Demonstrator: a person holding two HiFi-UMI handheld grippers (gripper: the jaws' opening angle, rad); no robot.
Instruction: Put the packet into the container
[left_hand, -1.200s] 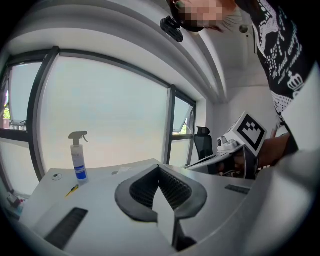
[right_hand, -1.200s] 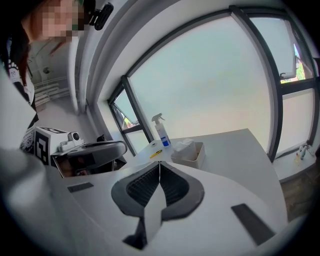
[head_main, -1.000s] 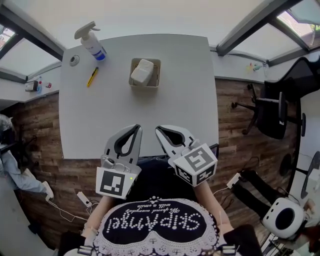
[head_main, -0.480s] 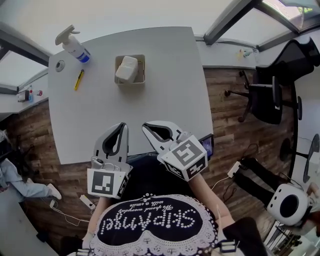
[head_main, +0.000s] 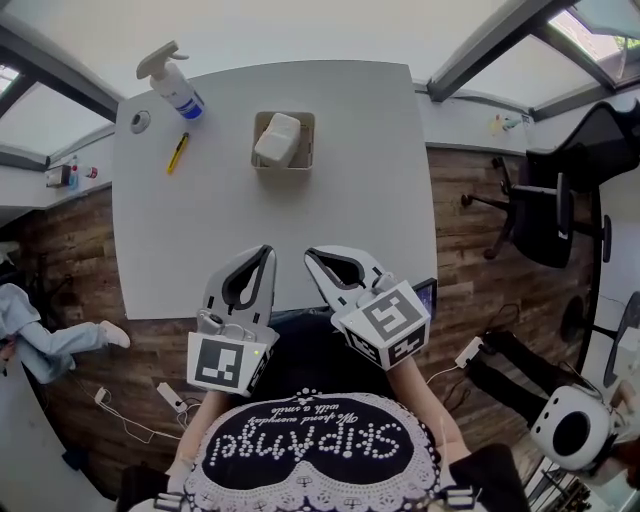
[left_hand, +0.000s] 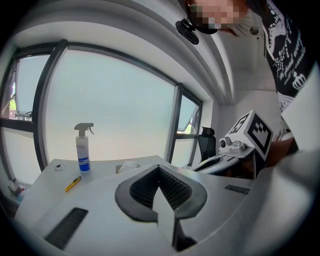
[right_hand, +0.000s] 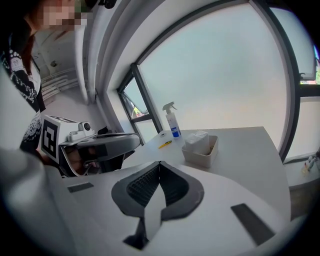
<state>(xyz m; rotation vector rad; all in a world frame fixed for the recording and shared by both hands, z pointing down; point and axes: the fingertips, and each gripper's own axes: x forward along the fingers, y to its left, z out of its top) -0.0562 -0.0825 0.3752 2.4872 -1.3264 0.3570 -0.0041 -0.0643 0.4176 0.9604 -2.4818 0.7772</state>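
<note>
A white packet (head_main: 279, 139) lies inside the small beige container (head_main: 305, 160) on the far middle of the white table (head_main: 330, 200). The right gripper view shows the same container (right_hand: 204, 154) with the packet (right_hand: 196, 140) in it. Both grippers hover at the table's near edge, far from the container. My left gripper (head_main: 267, 252) is shut with nothing between its jaws. My right gripper (head_main: 310, 255) is shut and empty too, jaw tips touching. In the left gripper view the packet (left_hand: 129, 165) just peeks over the left gripper (left_hand: 159, 168).
A spray bottle (head_main: 178, 83) stands at the table's far left corner, with a yellow utility knife (head_main: 177, 153) and a round cable hole (head_main: 138, 121) near it. A black office chair (head_main: 545, 215) stands on the wooden floor at the right.
The head view swung left and back right; both grippers stay shut near the table's front edge, and the packet stays in the container.
</note>
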